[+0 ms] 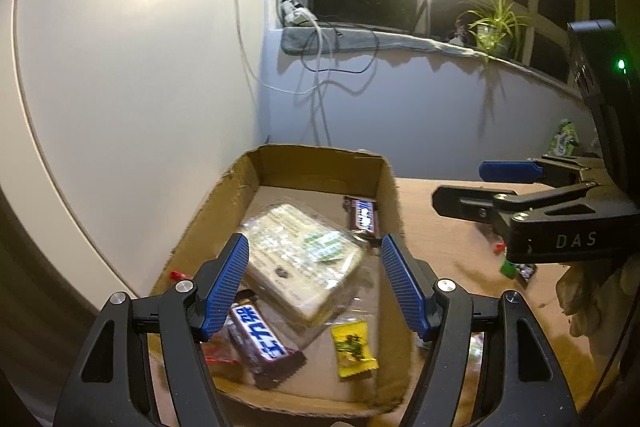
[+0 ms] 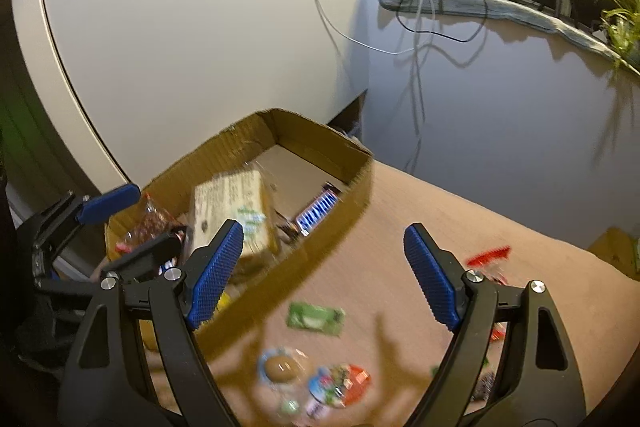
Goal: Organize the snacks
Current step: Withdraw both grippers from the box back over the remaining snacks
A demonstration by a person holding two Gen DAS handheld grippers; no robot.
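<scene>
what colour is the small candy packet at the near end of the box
Yellow, with a darker printed design; the small candy packet lies on the cardboard box floor, clearest in the left wrist view.

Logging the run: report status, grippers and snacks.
Left gripper open, empty, over cardboard box. Right gripper open, empty, above table. Wrapped cracker pack and Snickers bar boxed; green packet loose outside. Nothing blocking.

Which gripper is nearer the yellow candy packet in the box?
Left. The left gripper hangs open right over the cardboard box, just above the yellow candy packet. The right gripper, also open, is out over the table.
</scene>
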